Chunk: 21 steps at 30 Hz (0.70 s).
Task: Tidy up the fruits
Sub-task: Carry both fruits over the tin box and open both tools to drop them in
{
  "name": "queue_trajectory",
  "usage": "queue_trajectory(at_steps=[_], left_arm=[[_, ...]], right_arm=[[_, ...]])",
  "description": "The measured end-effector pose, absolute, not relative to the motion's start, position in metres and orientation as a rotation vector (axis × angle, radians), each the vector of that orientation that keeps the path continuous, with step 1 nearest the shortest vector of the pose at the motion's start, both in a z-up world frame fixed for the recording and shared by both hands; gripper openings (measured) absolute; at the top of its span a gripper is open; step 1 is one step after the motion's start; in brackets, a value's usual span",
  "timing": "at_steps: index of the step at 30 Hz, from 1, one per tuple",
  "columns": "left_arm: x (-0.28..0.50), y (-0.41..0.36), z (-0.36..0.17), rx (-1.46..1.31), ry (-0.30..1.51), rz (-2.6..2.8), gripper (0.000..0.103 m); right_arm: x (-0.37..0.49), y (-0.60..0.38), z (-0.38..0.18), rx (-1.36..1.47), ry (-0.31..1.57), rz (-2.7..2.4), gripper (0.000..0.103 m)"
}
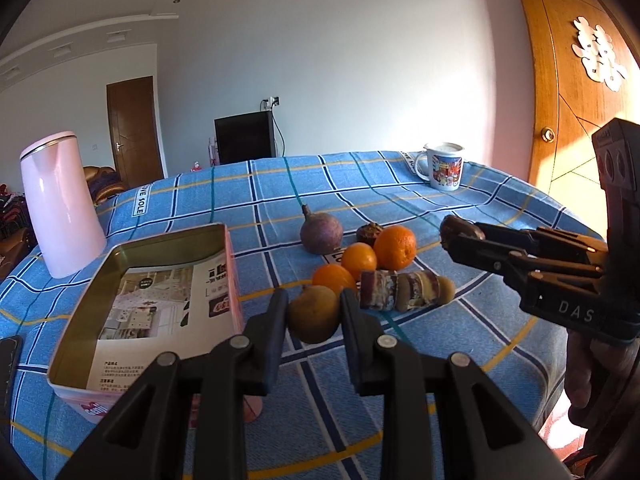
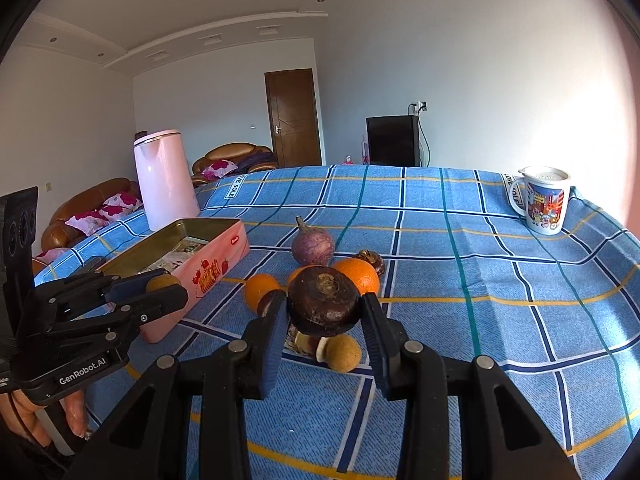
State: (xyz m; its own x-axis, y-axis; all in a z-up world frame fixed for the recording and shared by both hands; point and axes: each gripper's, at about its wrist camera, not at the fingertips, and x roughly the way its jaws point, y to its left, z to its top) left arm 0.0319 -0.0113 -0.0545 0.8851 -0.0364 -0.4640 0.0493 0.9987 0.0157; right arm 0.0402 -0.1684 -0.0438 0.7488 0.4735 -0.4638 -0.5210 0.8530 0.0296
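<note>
The left gripper [image 1: 314,312] is clamped on a tan round fruit [image 1: 314,318], lifted beside the pink tin [image 1: 100,396]; the right gripper [image 2: 325,320] pinches a dark brown water chestnut [image 2: 325,298] above the pile. 3 oranges [image 1: 394,247] and a purple fruit [image 1: 321,232] lie on the blue checked cloth [image 1: 400,184], which is labelled "LOVE SOLE". The grippers read "GenRobot.AI" and "DAS". The tin holds only a printed leaflet [image 1: 160,308]. A pink kettle [image 1: 60,204] and a mug [image 1: 444,168] stand further off.
</note>
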Motion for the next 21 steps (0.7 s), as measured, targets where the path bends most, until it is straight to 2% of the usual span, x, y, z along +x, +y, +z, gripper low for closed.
queue_trajectory(at_steps=[21], left_arm=[[0.031, 0.053, -0.053, -0.055, 0.485, 0.085, 0.028]], right_arm=[[0.044, -0.079, -0.020, -0.241, 0.442, 0.686, 0.039]])
